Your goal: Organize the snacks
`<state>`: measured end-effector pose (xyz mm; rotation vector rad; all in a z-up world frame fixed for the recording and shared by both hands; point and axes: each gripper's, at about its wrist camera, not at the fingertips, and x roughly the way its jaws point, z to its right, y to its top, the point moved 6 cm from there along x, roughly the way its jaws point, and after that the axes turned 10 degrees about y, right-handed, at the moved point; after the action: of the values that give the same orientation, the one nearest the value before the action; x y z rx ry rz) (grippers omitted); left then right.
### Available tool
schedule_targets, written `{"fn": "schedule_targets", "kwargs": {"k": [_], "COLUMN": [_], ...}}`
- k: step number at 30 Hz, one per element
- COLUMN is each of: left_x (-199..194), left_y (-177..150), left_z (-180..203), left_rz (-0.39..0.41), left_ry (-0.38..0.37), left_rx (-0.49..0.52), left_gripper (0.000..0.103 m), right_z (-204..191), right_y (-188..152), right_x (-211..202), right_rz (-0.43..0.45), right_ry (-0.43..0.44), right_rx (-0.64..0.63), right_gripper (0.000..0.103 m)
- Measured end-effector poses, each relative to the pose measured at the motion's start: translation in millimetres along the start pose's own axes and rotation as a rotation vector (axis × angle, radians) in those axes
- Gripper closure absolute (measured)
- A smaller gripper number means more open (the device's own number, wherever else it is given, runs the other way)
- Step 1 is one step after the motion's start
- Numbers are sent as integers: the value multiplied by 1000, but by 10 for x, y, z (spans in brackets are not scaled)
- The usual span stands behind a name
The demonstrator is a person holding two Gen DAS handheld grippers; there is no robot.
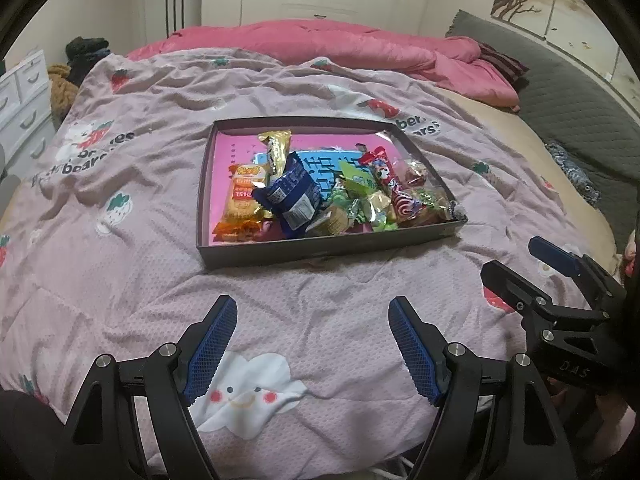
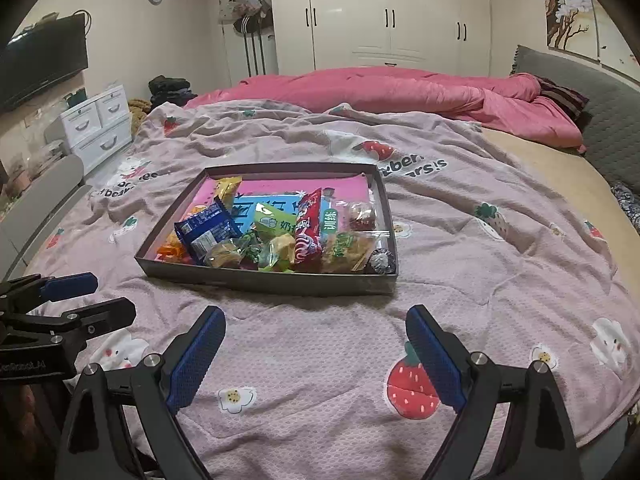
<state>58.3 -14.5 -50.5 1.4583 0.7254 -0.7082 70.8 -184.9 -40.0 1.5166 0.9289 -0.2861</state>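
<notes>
The left gripper (image 1: 310, 344) is held open and empty, short of the box (image 1: 320, 246). Straight ahead of it, the heaped snacks (image 1: 320, 192) fill the box's near half. The right gripper (image 2: 316, 354), equally open, is hardly farther away.

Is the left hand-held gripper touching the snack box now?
Apart. In the left wrist view, the open left hand-held gripper is short of the snack box, with bare blanket between them.
</notes>
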Motion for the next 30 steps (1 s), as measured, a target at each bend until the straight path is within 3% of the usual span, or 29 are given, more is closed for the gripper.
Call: {"fn": "schedule_targets", "kwargs": {"k": [30], "left_x": [20], "left_y": [-23], "left_z": [3], "left_rz": [-2], "left_ry": [16], "left_rx": [11], "left_gripper": [24], "right_z": [-19], "right_y": [-9], "right_x": [11], "right_rz": [-2], "right_ry": [4], "right_rx": [3], "right_gripper": [11]}}
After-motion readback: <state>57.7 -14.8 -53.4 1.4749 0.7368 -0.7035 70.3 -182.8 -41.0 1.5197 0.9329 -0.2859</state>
